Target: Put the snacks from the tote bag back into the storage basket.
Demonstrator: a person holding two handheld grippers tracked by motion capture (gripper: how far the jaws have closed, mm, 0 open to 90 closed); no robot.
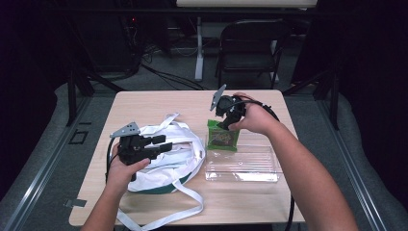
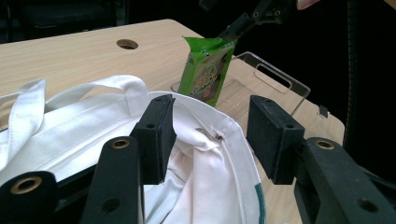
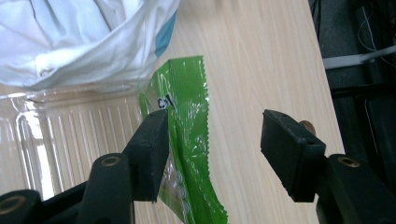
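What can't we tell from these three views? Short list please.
- Inside of the white tote bag: high view, hidden by its own folds and the left gripper.
- Green snack packet print: right gripper view, cut off by the bottom edge and a jaw; too small in the high view.
- Right gripper: whether it pinches the packet; its jaws stand apart here, the hand covers them in the high view.
- Clear tray contents: glare.

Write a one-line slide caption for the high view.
Right gripper lifts a green snack packet from the clear tray; left gripper rests at the white tote bag.
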